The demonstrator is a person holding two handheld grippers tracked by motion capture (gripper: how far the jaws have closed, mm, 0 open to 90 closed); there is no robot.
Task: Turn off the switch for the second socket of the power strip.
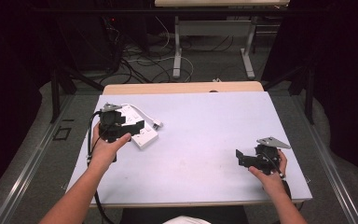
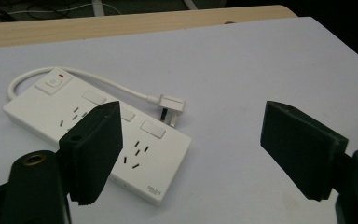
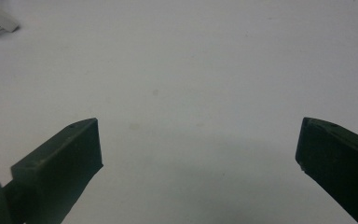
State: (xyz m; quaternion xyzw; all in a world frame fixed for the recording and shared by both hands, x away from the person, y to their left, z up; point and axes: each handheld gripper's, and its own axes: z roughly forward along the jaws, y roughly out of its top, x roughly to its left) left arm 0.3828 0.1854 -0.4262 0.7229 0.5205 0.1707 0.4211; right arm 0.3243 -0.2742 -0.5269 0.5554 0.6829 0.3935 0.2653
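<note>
A white power strip (image 1: 145, 136) lies flat on the left part of the pale table (image 1: 205, 121), its short cable looping back to a white plug (image 1: 156, 124) beside it. In the left gripper view the power strip (image 2: 149, 154) shows a switch and several sockets, with the plug (image 2: 171, 103) just beyond. My left gripper (image 1: 136, 126) hovers over the strip's near end, open; its left jaw covers part of the strip and nothing sits between the jaws (image 2: 196, 140). My right gripper (image 1: 240, 157) rests low at the table's right, open (image 3: 198, 144) over bare surface.
The table's wooden far edge (image 1: 182, 87) lies beyond the white surface. On the floor behind are cables and the legs of another desk (image 1: 177, 51). In the right gripper view the plug (image 3: 0, 21) shows in the far top left corner.
</note>
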